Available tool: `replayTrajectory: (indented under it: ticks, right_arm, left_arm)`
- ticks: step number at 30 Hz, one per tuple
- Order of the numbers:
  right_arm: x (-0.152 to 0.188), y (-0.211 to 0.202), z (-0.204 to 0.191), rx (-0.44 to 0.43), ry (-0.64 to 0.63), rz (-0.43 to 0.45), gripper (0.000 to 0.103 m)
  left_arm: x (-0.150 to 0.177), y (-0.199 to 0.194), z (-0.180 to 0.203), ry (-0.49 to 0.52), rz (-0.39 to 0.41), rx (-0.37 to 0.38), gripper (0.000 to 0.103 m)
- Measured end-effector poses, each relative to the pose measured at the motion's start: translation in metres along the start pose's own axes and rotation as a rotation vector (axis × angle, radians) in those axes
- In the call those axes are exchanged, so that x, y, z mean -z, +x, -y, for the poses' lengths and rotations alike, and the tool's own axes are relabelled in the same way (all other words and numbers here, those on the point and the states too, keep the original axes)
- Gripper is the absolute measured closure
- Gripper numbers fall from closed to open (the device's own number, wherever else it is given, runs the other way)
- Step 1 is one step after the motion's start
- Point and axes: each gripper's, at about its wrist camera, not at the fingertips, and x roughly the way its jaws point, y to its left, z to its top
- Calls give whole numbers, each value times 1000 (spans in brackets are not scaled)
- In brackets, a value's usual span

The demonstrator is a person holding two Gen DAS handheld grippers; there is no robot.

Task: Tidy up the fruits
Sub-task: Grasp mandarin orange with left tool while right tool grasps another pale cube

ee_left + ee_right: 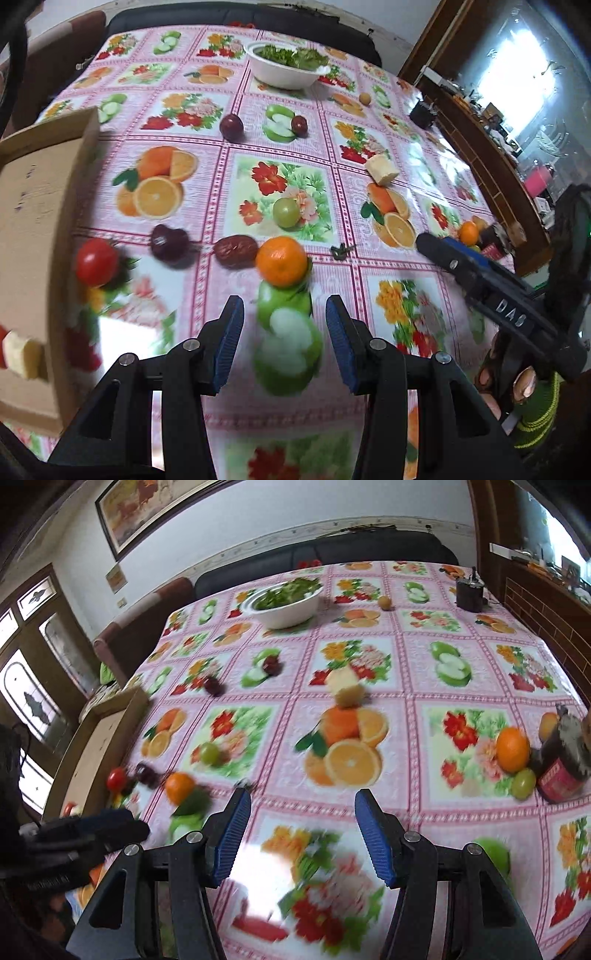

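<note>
Left hand-held gripper point(284, 334) is wide open and empty, low over the counter point(332, 192), lined up on the near orange point(282, 261); judging by that, grabbing this orange is the step in hand. Orange sits just beyond the fingertips, over a printed green apple on the cloth, so don't confuse print with fruit. Date point(236, 251) lies just left of it and a small bunch of keys point(341, 251) just right: go straight forward, centre the orange between the pads, close gently so it doesn't roll. Cardboard box point(40, 206) at near left looks like the drop spot, tomato point(96, 261) beside it. Right hand-held gripper point(301, 834) is also open, holding nothing, hovering over bare cloth; a second orange point(512, 748) and green grape point(523, 783) sit far right by a jar point(565, 764). Frames are motion-blurred.
</note>
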Motion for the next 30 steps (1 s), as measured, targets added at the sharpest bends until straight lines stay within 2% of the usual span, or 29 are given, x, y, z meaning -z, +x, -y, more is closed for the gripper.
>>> replayTrajectory:
  ticks: [5, 9, 10, 11, 13, 14, 15, 17, 22, 24, 25, 27, 30]
  right_arm:
    - [-24, 22, 17, 28, 35, 11, 42]
    - [-46, 48, 30, 60, 58, 8, 42]
    - [-51, 55, 32, 68, 62, 1, 42]
    - [-54, 60, 33, 70, 63, -4, 43]
    - [-62, 73, 34, 75, 60, -14, 43]
    - [-65, 80, 33, 80, 51, -21, 45]
    - [-66, 85, 32, 82, 42, -28, 56]
    - [-67, 92, 27, 114, 9, -29, 69]
    - [-57, 78, 16, 107, -17, -21, 72]
    - [-50, 68, 11, 77, -10, -20, 72]
    - [-45, 62, 7, 64, -11, -18, 75]
    - [-38, 52, -2, 40, -14, -14, 93]
    - [-29, 37, -17, -6, -23, -8, 95]
  left_arm:
    - [-13, 26, 4, -34, -33, 2, 59]
    - [-21, 34, 3, -51, -22, -1, 59]
    - [-22, 35, 3, -49, -20, -1, 60]
    - [-23, 35, 3, -45, -15, -5, 69]
    - [-23, 36, 2, -32, -7, -2, 72]
    - [-23, 35, 1, -30, -7, 4, 72]
    - [-23, 34, 0, -26, -7, 9, 72]
    - [-19, 30, -1, -15, -6, 10, 72]
    - [-8, 10, -6, -7, 2, 40, 72]
    - [-3, -1, -9, -3, 14, 40, 72]
    - [-1, -6, -10, -3, 20, 40, 72]
    - [2, -17, -15, -11, 32, 41, 72]
    - [7, -31, -24, -22, 53, 31, 72]
